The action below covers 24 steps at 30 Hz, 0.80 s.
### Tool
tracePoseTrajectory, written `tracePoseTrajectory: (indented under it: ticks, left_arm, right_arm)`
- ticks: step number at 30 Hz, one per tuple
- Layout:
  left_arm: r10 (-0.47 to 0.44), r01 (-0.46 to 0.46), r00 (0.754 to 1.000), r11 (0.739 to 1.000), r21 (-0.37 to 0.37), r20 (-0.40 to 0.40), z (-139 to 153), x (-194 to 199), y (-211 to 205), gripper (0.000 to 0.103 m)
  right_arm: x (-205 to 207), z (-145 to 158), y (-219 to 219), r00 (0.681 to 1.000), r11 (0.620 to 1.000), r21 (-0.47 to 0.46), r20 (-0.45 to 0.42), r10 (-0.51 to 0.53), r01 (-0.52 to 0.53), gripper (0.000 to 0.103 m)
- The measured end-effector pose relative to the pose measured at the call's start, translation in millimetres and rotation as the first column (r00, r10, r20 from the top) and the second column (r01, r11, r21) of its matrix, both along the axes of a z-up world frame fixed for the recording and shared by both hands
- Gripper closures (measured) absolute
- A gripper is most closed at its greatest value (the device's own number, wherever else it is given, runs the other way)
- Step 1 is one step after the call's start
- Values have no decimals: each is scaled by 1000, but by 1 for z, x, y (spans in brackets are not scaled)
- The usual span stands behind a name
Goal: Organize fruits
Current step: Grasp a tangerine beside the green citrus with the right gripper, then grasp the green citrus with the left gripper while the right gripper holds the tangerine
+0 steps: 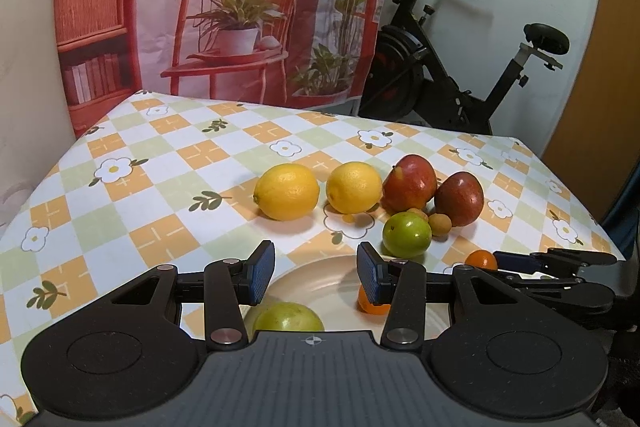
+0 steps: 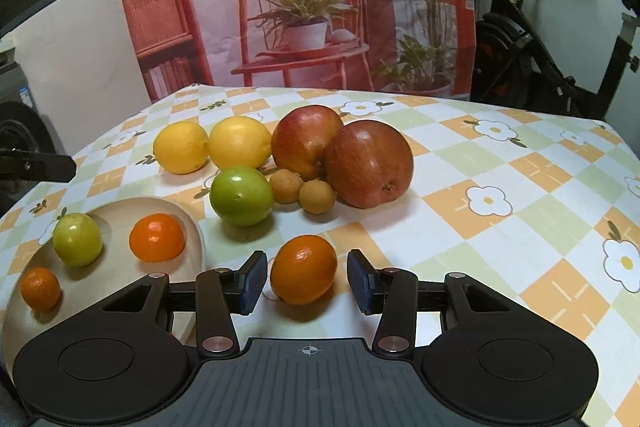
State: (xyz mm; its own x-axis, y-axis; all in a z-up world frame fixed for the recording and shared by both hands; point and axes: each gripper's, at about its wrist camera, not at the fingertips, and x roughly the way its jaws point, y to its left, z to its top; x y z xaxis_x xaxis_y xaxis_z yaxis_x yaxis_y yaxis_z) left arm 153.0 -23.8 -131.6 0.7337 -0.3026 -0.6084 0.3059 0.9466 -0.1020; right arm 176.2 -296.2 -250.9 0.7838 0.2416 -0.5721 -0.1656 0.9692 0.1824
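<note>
My right gripper (image 2: 307, 281) is open around an orange mandarin (image 2: 303, 269) on the tablecloth, with a small gap at each pad. To its left, a cream plate (image 2: 116, 223) holds a green fruit (image 2: 78, 239) and two mandarins (image 2: 157, 237) (image 2: 40, 287). Behind lie a green fruit (image 2: 241, 195), two small brown fruits (image 2: 286, 187), two lemons (image 2: 182, 147) and two red apples (image 2: 368, 163). My left gripper (image 1: 316, 277) hangs open over the plate (image 1: 320, 279) with nothing between its pads. Its right pad partly hides a mandarin (image 1: 366, 303).
The checkered tablecloth (image 2: 500, 247) stretches to the right of the fruit. A printed backdrop (image 2: 304, 7) hangs behind the table's far edge. An exercise bike (image 1: 440, 67) stands beyond the back right corner. The left gripper's tip (image 2: 40, 165) shows at the left edge.
</note>
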Motion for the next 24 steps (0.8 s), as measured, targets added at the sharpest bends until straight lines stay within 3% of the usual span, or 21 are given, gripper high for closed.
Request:
tracePoseTrajectory:
  ticks: [5, 10, 13, 18, 24]
  left_arm:
    - [-22, 22, 1000, 1000, 14, -4, 2, 6, -10, 55]
    - [-58, 58, 998, 998, 21, -20, 0, 13, -27, 55]
    - [-86, 87, 996, 995, 41, -31, -2, 18, -39, 55]
    - [-134, 137, 990, 989, 53, -48, -8, 30, -60, 54]
    - [-172, 176, 980, 984, 37, -97, -22, 52, -78, 48]
  right_arm:
    - [1, -4, -3, 1000, 999, 36, -5, 18, -18, 69]
    - [-3, -7, 9, 997, 996, -65, 27, 68, -66, 70]
    - [-5, -4, 7, 995, 995, -52, 48, 91, -88, 70]
    - [-3, 0, -6, 993, 996, -61, 88, 74, -68, 70]
    - [-5, -2, -31, 993, 1000, 13, 118, -1, 0, 70]
